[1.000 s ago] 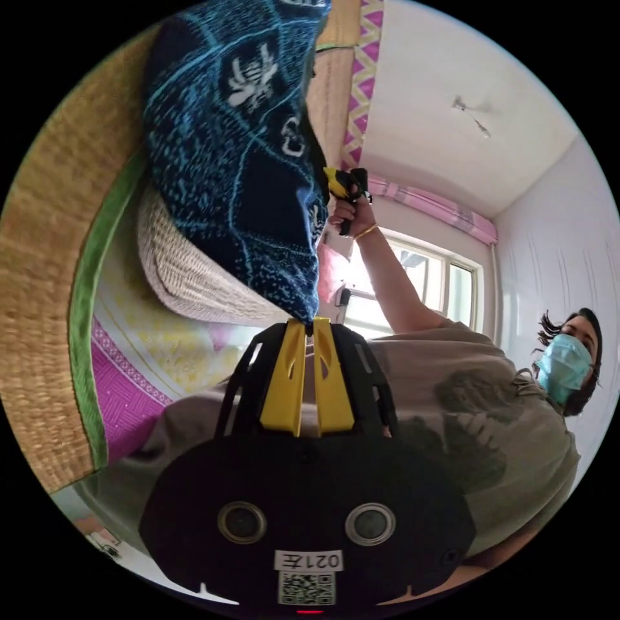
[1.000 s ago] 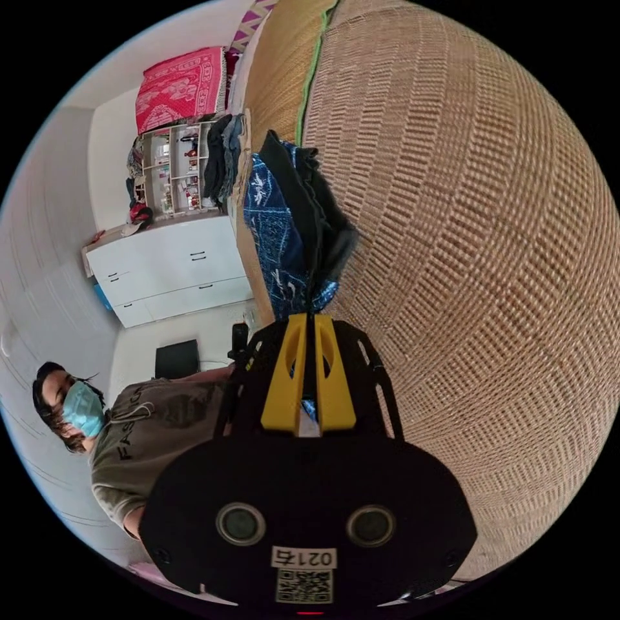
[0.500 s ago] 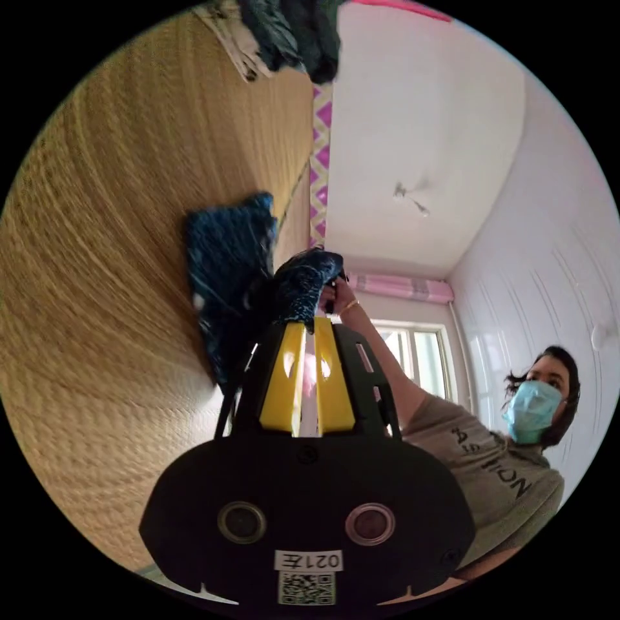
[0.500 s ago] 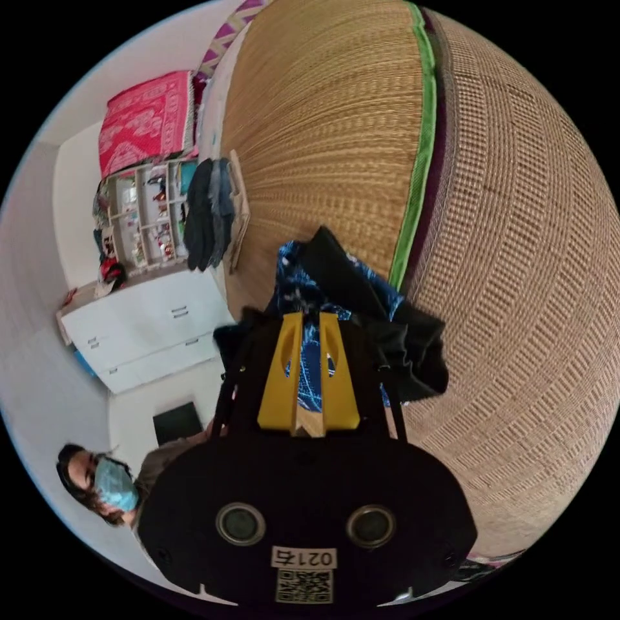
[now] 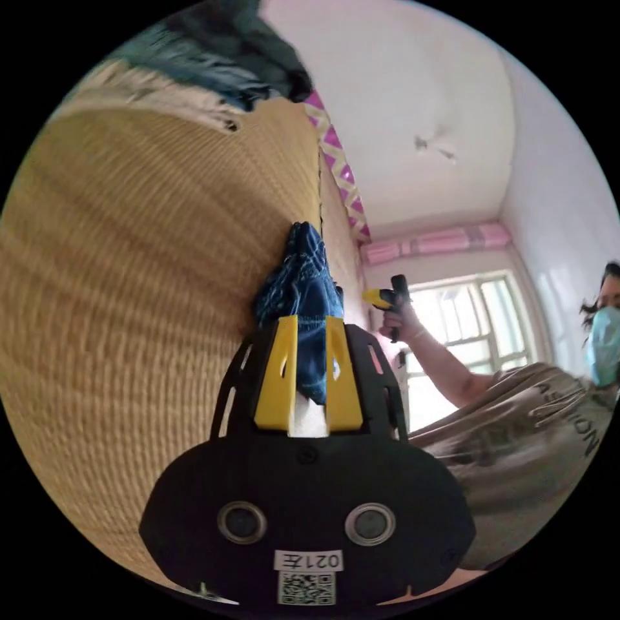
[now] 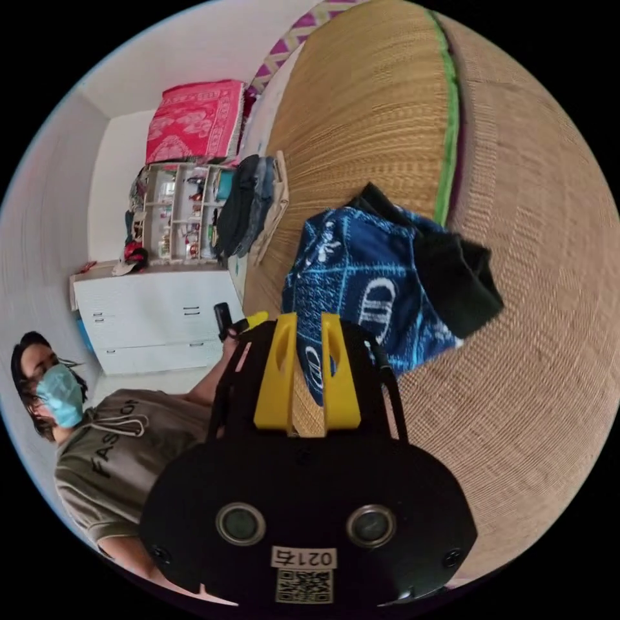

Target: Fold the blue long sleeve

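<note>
Blue long sleeve point(image 6: 381, 284) bunched on woven mat point(image 6: 549, 336); left gripper point(image 5: 309, 321) jaws spread around cloth, right gripper point(image 6: 303, 318) jaws spread

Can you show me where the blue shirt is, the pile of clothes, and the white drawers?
Blue shirt point(image 6: 361, 271): right gripper view, on its patterned front.
Clothes pile point(image 6: 248, 206): right gripper view, on the dark stack.
White drawers point(image 6: 152, 320): right gripper view, on a drawer front.
</note>
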Demonstrator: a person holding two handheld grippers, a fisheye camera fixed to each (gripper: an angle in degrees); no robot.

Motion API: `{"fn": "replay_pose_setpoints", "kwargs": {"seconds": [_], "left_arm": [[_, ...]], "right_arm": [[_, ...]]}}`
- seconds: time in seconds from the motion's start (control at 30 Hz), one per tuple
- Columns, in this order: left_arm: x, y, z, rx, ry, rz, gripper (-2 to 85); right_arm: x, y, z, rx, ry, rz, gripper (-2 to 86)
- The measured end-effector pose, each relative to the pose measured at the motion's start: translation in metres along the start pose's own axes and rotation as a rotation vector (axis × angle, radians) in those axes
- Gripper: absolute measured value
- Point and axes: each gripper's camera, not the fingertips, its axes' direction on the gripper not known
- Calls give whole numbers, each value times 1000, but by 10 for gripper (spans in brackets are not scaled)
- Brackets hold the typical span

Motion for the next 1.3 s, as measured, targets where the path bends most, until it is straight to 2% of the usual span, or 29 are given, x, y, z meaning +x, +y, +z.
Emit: {"fn": "replay_pose_setpoints", "kwargs": {"seconds": [0.13, 0.27, 0.47, 0.7, 0.83, 0.97, 1.1, 1.3], "left_arm": [[11, -65, 34, -95, -60, 100, 142], [-6, -96, 67, -262, -81, 66, 151], [-18, -99, 110, -452, 130, -76, 75], [20, -90, 103, -371, 167, -232, 48], [64, -83, 124, -350, 181, -275, 47], [117, -83, 174, -348, 188, -269, 46], [192, -91, 280, -423, 223, -225, 47], [334, -119, 442, -502, 208, 44, 49]], "right_arm": [[40, 71, -2, 185, 3, 210, 129], [82, 127, 1, 361, -139, 376, 138], [99, 129, 23, 356, -256, 381, 126], [70, 126, -15, 289, -134, 304, 79], [55, 135, -62, 256, -93, 226, 74], [65, 165, -133, 243, -97, 238, 73], [83, 208, -222, 270, -39, 280, 73], [97, 273, -402, 347, 98, 266, 74]]}}
